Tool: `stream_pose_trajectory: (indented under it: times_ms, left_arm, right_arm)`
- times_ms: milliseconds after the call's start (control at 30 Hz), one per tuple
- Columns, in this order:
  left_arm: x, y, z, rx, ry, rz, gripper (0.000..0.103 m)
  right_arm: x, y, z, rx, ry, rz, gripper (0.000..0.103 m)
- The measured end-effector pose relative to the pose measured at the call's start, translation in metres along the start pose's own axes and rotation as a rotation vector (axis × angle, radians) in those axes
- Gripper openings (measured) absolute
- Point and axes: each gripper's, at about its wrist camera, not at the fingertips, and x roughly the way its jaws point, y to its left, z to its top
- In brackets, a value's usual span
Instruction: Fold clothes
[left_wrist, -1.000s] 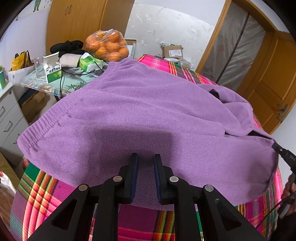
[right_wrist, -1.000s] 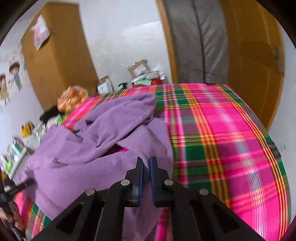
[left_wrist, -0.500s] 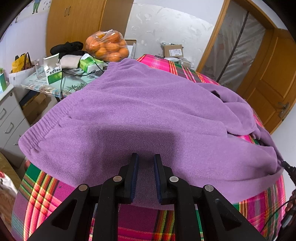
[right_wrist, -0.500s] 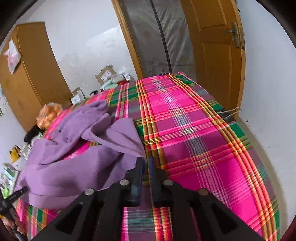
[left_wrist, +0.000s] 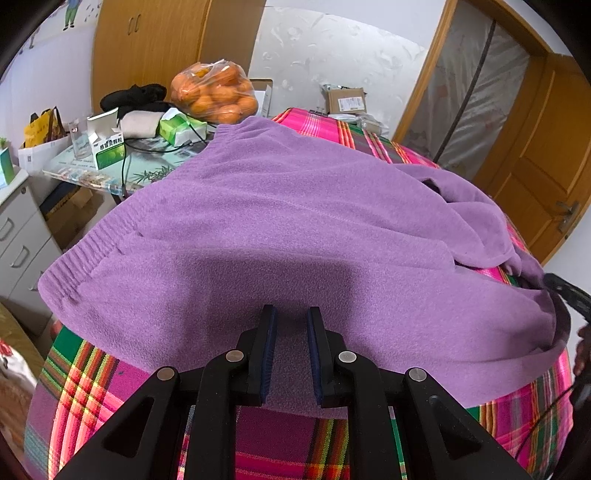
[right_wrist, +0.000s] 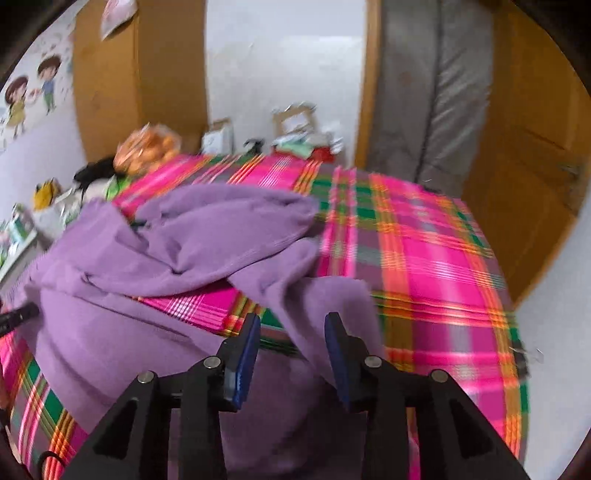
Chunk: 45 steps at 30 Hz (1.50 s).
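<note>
A purple fleece garment (left_wrist: 295, 206) lies spread over the pink plaid cover (left_wrist: 92, 369), its ribbed hem at the left. My left gripper (left_wrist: 291, 325) sits at the garment's near edge, its jaws narrow with purple fabric between the pads. In the right wrist view the same garment (right_wrist: 184, 240) is rumpled, with a strip of plaid showing between its folds. My right gripper (right_wrist: 291, 332) stands open just above a loose flap of it, gripping nothing. The right gripper's tip (left_wrist: 565, 295) shows at the far right edge of the left wrist view.
A bag of oranges (left_wrist: 214, 96), boxes and cables crowd a side table (left_wrist: 107, 162) at the back left, with grey drawers (left_wrist: 18, 240) below. A cardboard box (left_wrist: 347, 99) sits at the far end. A wooden door (right_wrist: 535, 166) stands on the right. Bare plaid cover (right_wrist: 424, 258) lies right of the garment.
My right gripper was shut on the garment's edge and has opened, letting the flap drop onto the cover. The right view has swung back. The left gripper has held still.
</note>
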Motion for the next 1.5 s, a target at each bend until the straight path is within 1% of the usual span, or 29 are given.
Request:
stream_pose_trajectory:
  times_ms: [33,100,133,233,367,400,600,667,733,833,967,1000,1067,1133,1200,1333,1500]
  left_arm:
    - [0.0,0.0,0.0,0.0,0.0,0.0,0.017]
    - [0.0,0.0,0.0,-0.001,0.0,-0.001,0.017]
    - [0.0,0.0,0.0,-0.001,0.0,-0.002,0.017]
    - [0.0,0.001,0.0,-0.002,0.0,-0.002,0.017]
    - [0.0,0.001,0.0,-0.002,-0.001,-0.003,0.017]
    - [0.001,0.001,0.0,-0.003,-0.001,-0.004,0.017]
    - [0.001,0.001,0.0,-0.005,-0.001,-0.007,0.017]
    - [0.001,0.0,0.0,-0.002,-0.001,-0.003,0.017]
    - [0.001,-0.001,0.0,0.001,-0.001,0.0,0.017]
    - [0.0,-0.001,-0.001,0.007,0.0,0.004,0.017]
    - [-0.004,-0.006,-0.005,0.019,0.007,-0.013,0.017]
    - [-0.005,-0.008,-0.007,0.022,0.008,-0.017,0.017]
    - [-0.007,-0.01,-0.009,0.028,0.012,-0.025,0.017]
    - [-0.009,-0.013,-0.011,0.035,0.015,-0.034,0.017]
    - [-0.011,-0.018,-0.015,0.044,0.022,-0.06,0.017]
    - [-0.017,-0.032,-0.026,0.079,0.034,-0.117,0.017]
    - [-0.02,-0.043,-0.035,0.101,0.041,-0.16,0.017]
  right_arm:
    - [0.006,0.0,0.001,0.002,0.012,0.002,0.036]
    - [0.017,-0.001,0.003,0.006,0.035,0.005,0.01]
    - [0.018,-0.004,0.003,0.025,0.032,0.009,0.003]
    - [0.001,-0.024,-0.002,0.129,-0.027,0.02,0.003]
    - [-0.047,-0.068,-0.023,0.323,-0.139,0.0,0.003]
    - [-0.057,-0.078,-0.033,0.373,-0.155,-0.012,0.003]
    - [-0.126,-0.153,-0.116,0.725,-0.246,-0.121,0.003]
    - [-0.137,-0.166,-0.142,0.811,-0.252,-0.125,0.003]
    - [-0.14,-0.171,-0.165,0.878,-0.238,-0.104,0.003]
    - [-0.138,-0.172,-0.186,0.922,-0.206,-0.081,0.005]
    - [-0.138,-0.177,-0.2,0.953,-0.186,-0.057,0.007]
    - [-0.137,-0.18,-0.203,0.966,-0.182,-0.054,0.008]
    - [-0.136,-0.187,-0.208,0.993,-0.173,-0.048,0.017]
    - [-0.132,-0.194,-0.215,1.027,-0.155,-0.035,0.02]
    - [-0.128,-0.197,-0.221,1.047,-0.132,-0.018,0.02]
    - [-0.126,-0.191,-0.231,1.024,-0.097,0.012,0.02]
    - [-0.136,-0.17,-0.235,0.915,-0.08,0.051,0.021]
